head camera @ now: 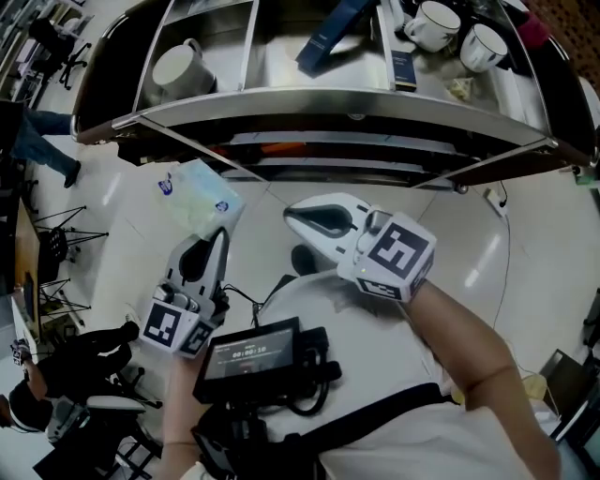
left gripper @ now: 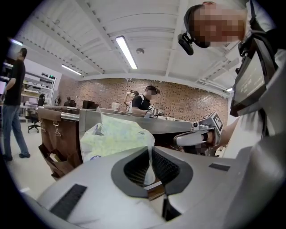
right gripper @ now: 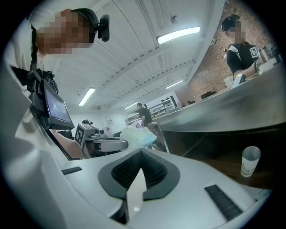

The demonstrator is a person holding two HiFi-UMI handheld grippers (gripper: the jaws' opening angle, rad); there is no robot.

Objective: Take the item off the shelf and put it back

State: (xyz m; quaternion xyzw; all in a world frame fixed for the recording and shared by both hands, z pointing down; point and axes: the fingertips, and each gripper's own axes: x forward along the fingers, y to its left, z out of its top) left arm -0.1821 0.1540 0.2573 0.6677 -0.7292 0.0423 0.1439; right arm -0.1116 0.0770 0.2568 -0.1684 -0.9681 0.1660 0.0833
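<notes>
- The screen (head camera: 251,351) strapped to your chest sits closest. Its readout is too small to read.
- Your left gripper (left gripper: 149,151) is clamped on the packet (left gripper: 117,136), with only a thin flap of its plastic edge pinched between the pads. The rest of the soft pale-green packet bulges out ahead of the tips and hides what lies straight behind it.
- The blue print on the packet is too blurred to make out.
- In the head view the packet hangs in the air below the front rail of the shelf (head camera: 347,101), off it and to the left, and covers your left jaw tips.
- Your right gripper (right gripper: 142,153) is closed with nothing in it, its tips meeting. It sits beside the left one, apart from the packet.
- On the top level, a white mug (head camera: 178,67) stands in the left bay, and a blue box (head camera: 333,33) leans in the middle, its top cut off by the frame.
- Two more mugs (head camera: 433,23) sit at the right, partly cropped.
- The lower levels are dark. Only a paper cup (right gripper: 250,161) shows there.
- Further back, people (left gripper: 145,100) stand behind the shelf, hidden below the chest.
</notes>
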